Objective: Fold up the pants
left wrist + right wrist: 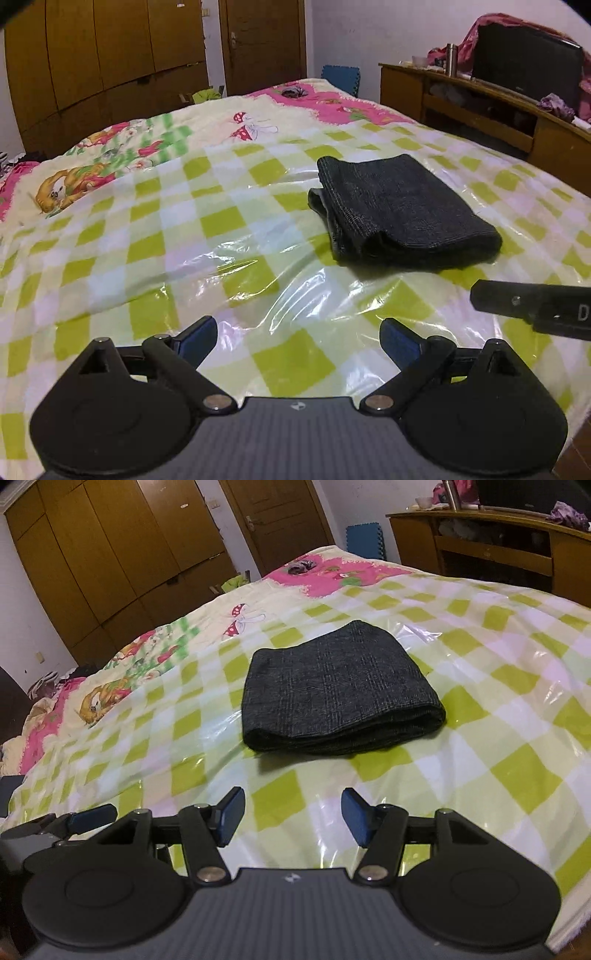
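Bed [480, 760], wide, under a green-and-white checked plastic sheet, with a cartoon-print quilt [122, 147] at the far left. Wooden wardrobe [103, 51] and door behind; a wooden sideboard [461, 96] at far right.

Dark grey checked fabric pants [340, 690] lie on the sheet near the middle of the bed, flat, as a compact rectangular stack. Several layers show at the near edge in the right wrist view; in the left wrist view the left end shows loose, slightly uneven layer edges. No leg or waistband trails out.

Left gripper [298, 338]: blue-padded fingers [197, 338] wide apart, nothing between them, hovering over bare sheet, near side and left of the pants, not touching them. Right gripper [293, 818]: fingers [232, 818] apart, empty, directly on the near side of the stack and clear of it.

Judgement: folding looks done, or all but done. The bundle is small and squared, and both grippers are off it. What may remain is at most 1 tidy of the uneven left end.
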A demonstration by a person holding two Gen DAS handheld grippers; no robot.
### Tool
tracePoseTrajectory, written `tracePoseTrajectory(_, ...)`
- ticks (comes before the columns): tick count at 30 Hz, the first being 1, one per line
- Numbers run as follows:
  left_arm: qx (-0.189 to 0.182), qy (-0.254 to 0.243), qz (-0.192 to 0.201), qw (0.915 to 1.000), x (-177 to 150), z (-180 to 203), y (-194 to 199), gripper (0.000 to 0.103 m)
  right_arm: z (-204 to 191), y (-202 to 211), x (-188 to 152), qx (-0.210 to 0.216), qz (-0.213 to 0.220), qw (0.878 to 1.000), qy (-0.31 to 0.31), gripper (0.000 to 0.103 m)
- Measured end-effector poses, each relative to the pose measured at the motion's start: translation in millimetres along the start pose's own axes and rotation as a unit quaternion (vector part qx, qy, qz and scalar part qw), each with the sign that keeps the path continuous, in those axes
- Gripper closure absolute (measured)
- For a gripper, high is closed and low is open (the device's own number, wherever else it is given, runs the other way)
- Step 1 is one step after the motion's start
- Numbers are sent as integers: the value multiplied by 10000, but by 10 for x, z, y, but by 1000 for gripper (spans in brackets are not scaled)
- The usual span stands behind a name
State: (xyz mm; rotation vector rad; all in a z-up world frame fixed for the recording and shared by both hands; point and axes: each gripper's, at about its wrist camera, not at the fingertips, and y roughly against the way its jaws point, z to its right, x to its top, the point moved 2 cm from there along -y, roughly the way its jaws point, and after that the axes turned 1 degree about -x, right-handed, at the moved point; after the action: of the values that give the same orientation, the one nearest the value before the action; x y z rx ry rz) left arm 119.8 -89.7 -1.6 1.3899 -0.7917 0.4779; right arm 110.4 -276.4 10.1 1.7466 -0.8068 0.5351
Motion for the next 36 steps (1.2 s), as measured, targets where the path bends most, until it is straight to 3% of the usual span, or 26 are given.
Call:
tracePoseTrajectory(17,-175,336,264,9989,-306,-93,451,0,-114,360,-370,-51,-27,10000,-72,43)
tracePoseTrajectory(24,-8,320,232,9992,-422,-116,459,0,-104,359,-522,-75,-154,9998,-130,40)
tracePoseTrajectory(36,-41,262,134,9996,-505,-86,428,0,-88,340,-628,-199,-208,9995,-141,40)
